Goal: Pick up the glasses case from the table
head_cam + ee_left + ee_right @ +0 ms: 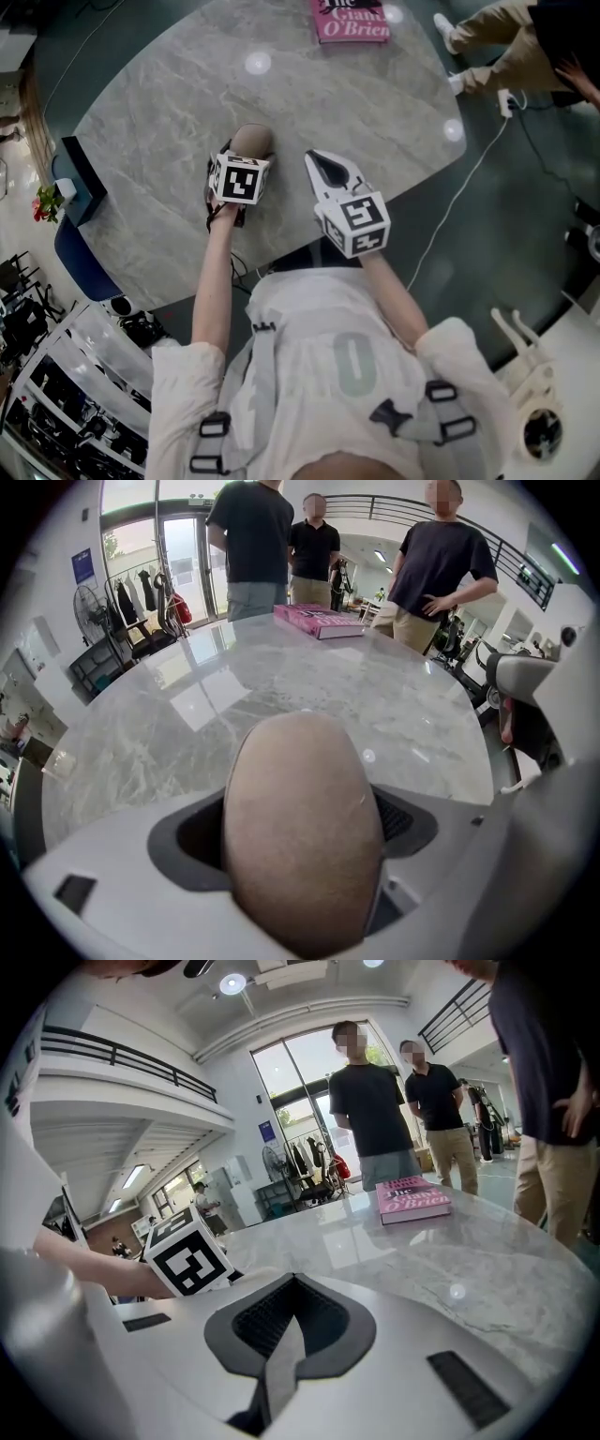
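The glasses case (252,141) is a rounded tan-brown oval, held near the front edge of the grey marble table (187,103). My left gripper (246,153) is shut on it. In the left gripper view the glasses case (302,827) fills the space between the jaws and hides the gripper's tips. My right gripper (326,169) hangs just right of the case with its jaws closed together and nothing between them; in the right gripper view the right gripper (286,1335) shows the pads meeting along a thin seam.
A pink book (350,19) lies at the table's far edge, also seen as the pink book (412,1198). Several people (441,564) stand beyond the table. A white cable (459,197) runs across the floor at the right. A blue chair (80,253) stands at the left.
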